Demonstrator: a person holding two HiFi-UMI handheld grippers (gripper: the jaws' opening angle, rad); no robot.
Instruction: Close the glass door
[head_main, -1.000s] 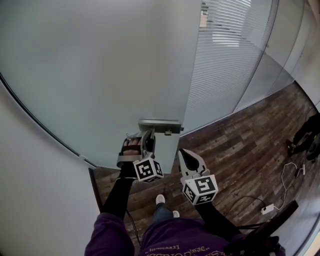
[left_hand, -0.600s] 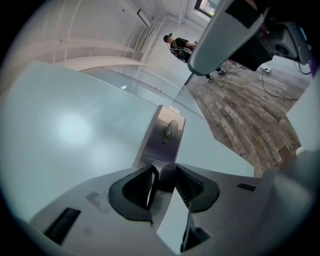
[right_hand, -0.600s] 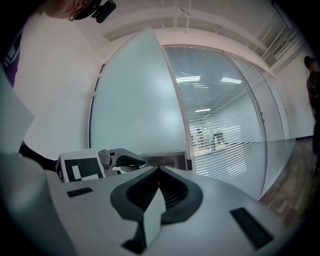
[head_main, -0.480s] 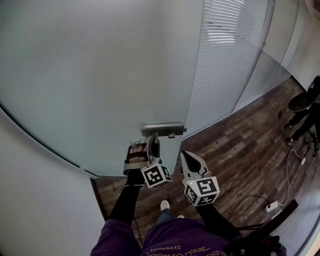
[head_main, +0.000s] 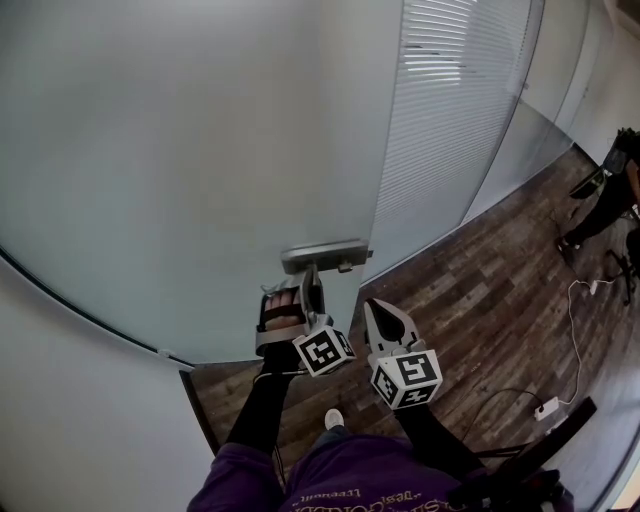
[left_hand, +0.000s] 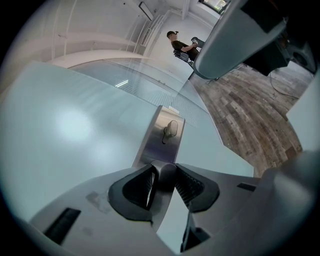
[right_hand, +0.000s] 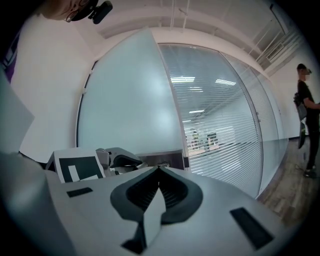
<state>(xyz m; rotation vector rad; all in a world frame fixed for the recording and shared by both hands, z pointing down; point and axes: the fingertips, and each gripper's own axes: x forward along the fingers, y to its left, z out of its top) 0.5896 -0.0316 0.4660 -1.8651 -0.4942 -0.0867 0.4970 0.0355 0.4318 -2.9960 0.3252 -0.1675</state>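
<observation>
Head view: left hand-held gripper (head_main: 311, 280) clamped on door handle (head_main: 322, 254), right (head_main: 379, 306) together; power strip (head_main: 547, 408).

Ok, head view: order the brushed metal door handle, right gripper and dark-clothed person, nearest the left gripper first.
1. Brushed metal door handle: clamped in the left gripper.
2. Right gripper: just beside it, right.
3. Dark-clothed person: far right.

Wood-plank floor (head_main: 480, 300) on the rt, w/ a white power strip (head_main: 546, 408) lying on it. Slatted blinds (head_main: 450, 110) run along the back. Person (head_main: 612, 190) at far rt edge.
</observation>
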